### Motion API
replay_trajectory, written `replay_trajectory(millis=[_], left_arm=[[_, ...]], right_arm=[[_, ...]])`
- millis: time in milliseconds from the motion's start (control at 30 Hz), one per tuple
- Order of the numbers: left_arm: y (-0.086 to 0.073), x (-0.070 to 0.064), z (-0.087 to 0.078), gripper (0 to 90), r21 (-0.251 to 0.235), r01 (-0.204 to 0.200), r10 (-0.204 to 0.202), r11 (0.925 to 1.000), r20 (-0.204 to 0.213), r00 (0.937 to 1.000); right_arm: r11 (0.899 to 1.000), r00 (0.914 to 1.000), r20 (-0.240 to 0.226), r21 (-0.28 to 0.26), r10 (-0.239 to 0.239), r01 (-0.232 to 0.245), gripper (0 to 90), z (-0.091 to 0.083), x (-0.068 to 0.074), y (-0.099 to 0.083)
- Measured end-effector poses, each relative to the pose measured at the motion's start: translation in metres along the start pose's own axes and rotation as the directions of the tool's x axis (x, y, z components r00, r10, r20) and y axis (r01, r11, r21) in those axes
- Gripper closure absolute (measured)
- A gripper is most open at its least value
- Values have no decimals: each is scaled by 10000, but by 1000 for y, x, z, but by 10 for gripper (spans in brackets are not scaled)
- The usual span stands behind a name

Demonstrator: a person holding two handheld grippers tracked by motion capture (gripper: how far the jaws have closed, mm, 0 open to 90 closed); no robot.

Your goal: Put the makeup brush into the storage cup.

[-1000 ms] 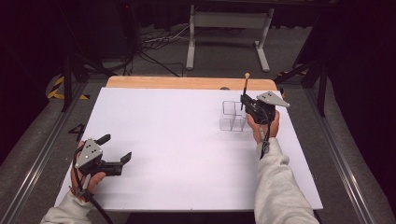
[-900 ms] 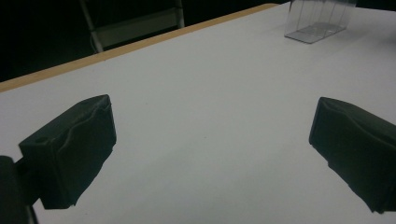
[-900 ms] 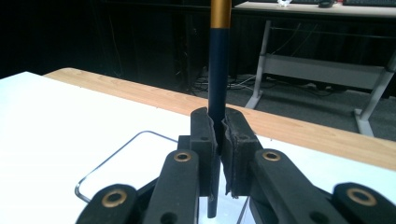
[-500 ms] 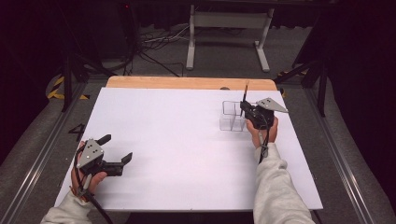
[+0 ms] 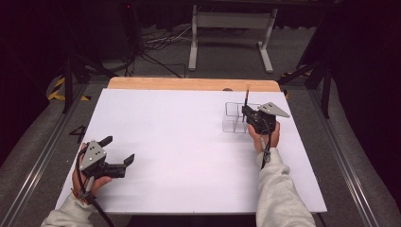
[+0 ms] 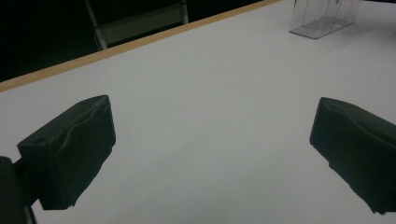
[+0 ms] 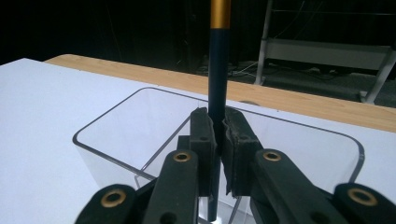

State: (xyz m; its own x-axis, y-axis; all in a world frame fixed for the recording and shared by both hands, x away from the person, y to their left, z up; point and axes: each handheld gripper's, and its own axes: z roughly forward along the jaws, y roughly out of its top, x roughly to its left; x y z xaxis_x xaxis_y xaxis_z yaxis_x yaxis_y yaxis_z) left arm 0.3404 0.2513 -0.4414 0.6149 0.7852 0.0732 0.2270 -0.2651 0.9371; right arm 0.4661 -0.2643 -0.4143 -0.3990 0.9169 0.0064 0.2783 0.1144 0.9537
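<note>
Pencil point(image 7: 218, 70) upright, clamped by right gripper point(image 7: 218, 140) jaws over clear box point(image 7: 107, 119) | left gripper point(image 6: 210, 154) jaws wide, empty

A white table top point(image 5: 189, 142) fills the near part of the scene; its far edge is a bare wooden strip point(image 5: 189, 84). Beyond it lies grey floor point(image 5: 227, 61), where a pale metal stand point(image 5: 231, 28) rests on two feet. Left of the stand, dark cables point(image 5: 151, 47) trail across the floor. Yellow-and-black hazard tape point(image 5: 59, 87) marks the floor at far left. The surroundings are very dark, perhaps black curtains. Metal rails point(image 5: 33, 165) run along both sides.
</note>
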Motion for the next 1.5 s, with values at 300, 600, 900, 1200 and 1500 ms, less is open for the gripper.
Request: replay_trajectory(millis=[300, 600, 900, 1200, 1500], left_arm=[[0, 0, 0, 8, -13, 23, -23, 10000, 2, 10000], [0, 0, 1, 8, 28, 3, -3, 10000, -16, 10000], [0, 0, 0, 8, 19, 8, -8, 10000, -3, 10000], [-1, 0, 1, 7, 47, -16, 16, 10000, 87, 10000], [-1, 0, 1, 8, 73, -10, 9, 10000, 105, 9999]], right_arm=[[10000, 9999, 164, 71, 19, -20, 769, 0, 0, 1], [9994, 9992, 200, -110, -339, 341, 559, -9, 3, 9], [9913, 9914, 239, -273, -1283, 1289, 429, -19, 16, 23], [9851, 9863, 323, -527, -1620, 1635, 279, -29, 22, 29], [9848, 9848, 483, -405, -1669, 1689, 159, -37, 23, 33]])
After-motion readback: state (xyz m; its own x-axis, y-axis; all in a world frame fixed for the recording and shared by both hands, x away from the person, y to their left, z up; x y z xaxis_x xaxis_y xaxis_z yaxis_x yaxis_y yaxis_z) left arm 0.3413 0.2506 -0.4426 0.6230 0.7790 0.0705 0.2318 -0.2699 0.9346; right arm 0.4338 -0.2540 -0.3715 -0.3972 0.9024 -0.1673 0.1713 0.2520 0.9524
